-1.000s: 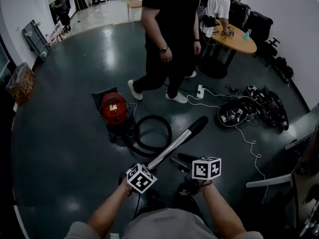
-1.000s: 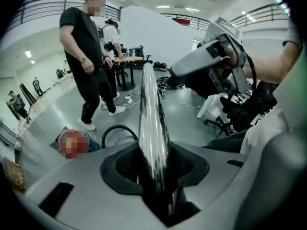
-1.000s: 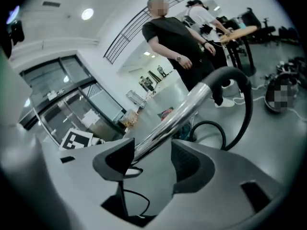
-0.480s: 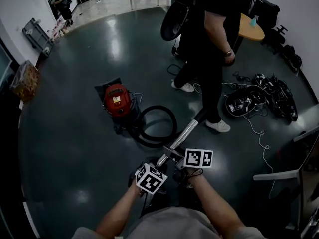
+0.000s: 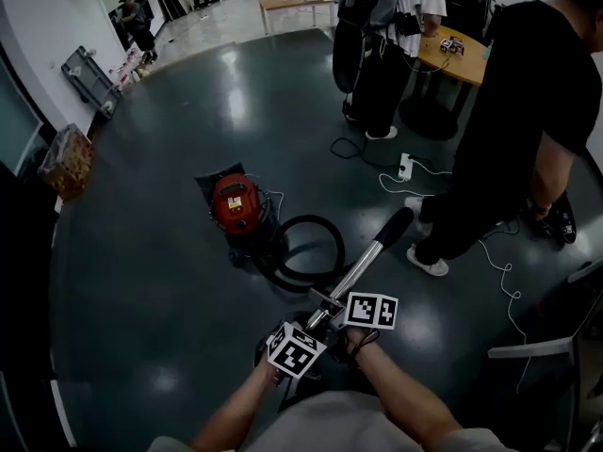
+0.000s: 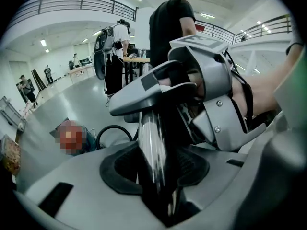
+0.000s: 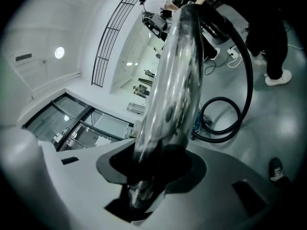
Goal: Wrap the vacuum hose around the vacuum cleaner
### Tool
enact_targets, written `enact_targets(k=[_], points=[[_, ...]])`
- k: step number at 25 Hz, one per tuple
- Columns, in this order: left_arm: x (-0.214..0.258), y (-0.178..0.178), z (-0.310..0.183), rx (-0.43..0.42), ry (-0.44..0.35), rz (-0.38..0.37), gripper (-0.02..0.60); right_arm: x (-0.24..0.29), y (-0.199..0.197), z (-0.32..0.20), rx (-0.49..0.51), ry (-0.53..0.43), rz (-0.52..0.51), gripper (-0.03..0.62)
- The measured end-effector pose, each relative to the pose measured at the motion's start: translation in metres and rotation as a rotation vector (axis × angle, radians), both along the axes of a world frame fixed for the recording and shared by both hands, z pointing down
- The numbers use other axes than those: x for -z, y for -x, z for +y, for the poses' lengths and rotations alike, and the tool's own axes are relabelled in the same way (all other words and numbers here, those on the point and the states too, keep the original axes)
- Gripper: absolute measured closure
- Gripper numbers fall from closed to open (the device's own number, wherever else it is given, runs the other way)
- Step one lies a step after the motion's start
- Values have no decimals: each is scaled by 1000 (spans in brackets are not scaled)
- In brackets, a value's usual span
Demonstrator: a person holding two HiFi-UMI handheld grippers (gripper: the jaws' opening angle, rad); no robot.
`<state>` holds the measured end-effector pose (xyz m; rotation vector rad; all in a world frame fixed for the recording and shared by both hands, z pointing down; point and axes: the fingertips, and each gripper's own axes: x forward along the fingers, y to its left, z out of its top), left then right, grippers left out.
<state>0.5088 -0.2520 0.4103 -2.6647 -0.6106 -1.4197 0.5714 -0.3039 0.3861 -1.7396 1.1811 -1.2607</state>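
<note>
The left gripper [image 6: 154, 174] is clamped on a smooth, mirror-bright metal wand [image 6: 149, 138], the round tube seated between its dark pads. Just ahead along the tube, the right gripper [image 7: 151, 169] has just been closing its jaws and now grips the same wand. Beyond both claws the tube ends in a matte black cuff, and the ribbed black hose [image 7: 217, 139] lies in a round loop on the glossy dark floor [image 5: 170, 281]. Farther out, touching that loop, stands the squat red drum-shaped vacuum cleaner [image 5: 236, 205], unwrapped
</note>
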Motion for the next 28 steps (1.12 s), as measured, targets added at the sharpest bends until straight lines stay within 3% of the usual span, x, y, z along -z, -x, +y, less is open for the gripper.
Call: enact_targets(k=[4,7,10,15,21,28], points=[[-3,0,18,5,17,18,430,-3,1,17,14,20,13,437],[-1,3,26,-74,-15,35,423,2,-2,23,15,25,40,441],[5,13,34,-147,0,14,329,6,-15,28,12,44,77,442],[13,27,41,-156,14,-14,305,13,-41,33,9,35,100,442],[28,44,34,-85,34,-15,305,7,-70,29,-1,36,116,442],[36,73,10,41,14,-38,305,-7,-86,8,81,70,153,442]])
